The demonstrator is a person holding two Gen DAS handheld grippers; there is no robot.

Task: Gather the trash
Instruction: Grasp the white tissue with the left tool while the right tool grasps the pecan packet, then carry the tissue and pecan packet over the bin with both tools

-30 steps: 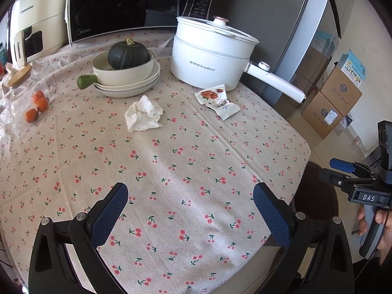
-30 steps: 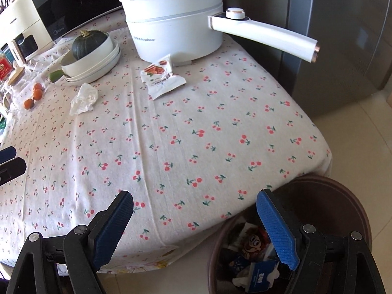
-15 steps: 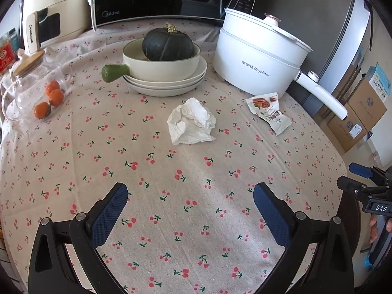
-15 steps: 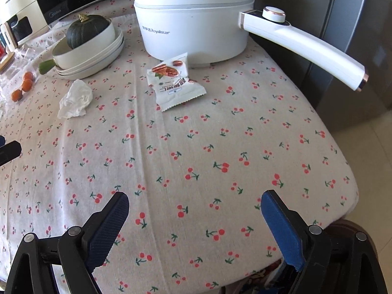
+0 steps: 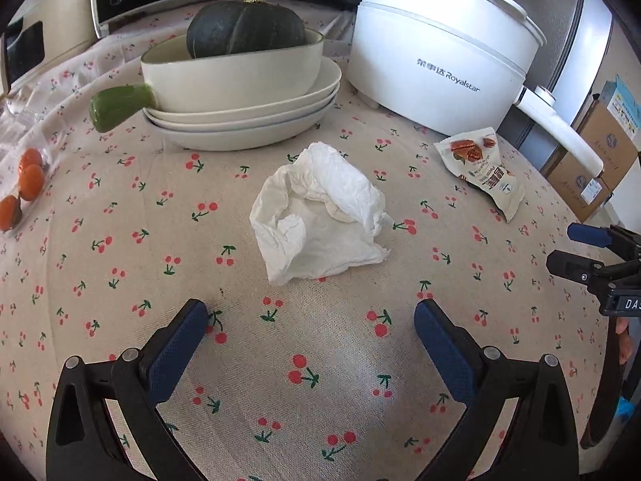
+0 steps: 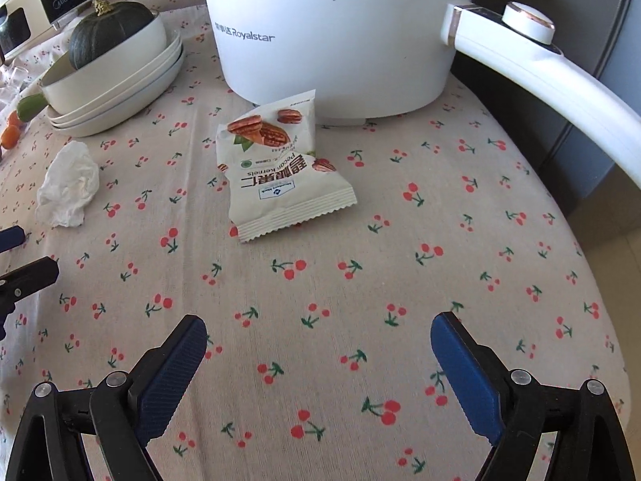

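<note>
While both grippers hang above the cherry-print tablecloth (image 5: 120, 248), neither holds anything. The left gripper (image 5: 310, 320) has its jaws spread wide with only cloth between them, and the crumpled tissue (image 5: 320, 216) lies just beyond its blue pads. The right gripper (image 6: 318, 336) stands wide too, its jaws having just been opening, with nothing between them; the empty nut packet (image 6: 276, 168) lies flat a little farther on, apart from the tissue. Behind the packet stands the white electric pot (image 6: 340, 36), its long handle (image 6: 561, 92) reaching out to the right past the table edge. Left of the pot is a stack of cream dishes (image 5: 248, 96) with a dark green squash (image 5: 244, 28) in the top one. At the far left edge sit small orange fruits (image 5: 28, 180), perhaps inside a clear container, though the view there is too warped to tell.
</note>
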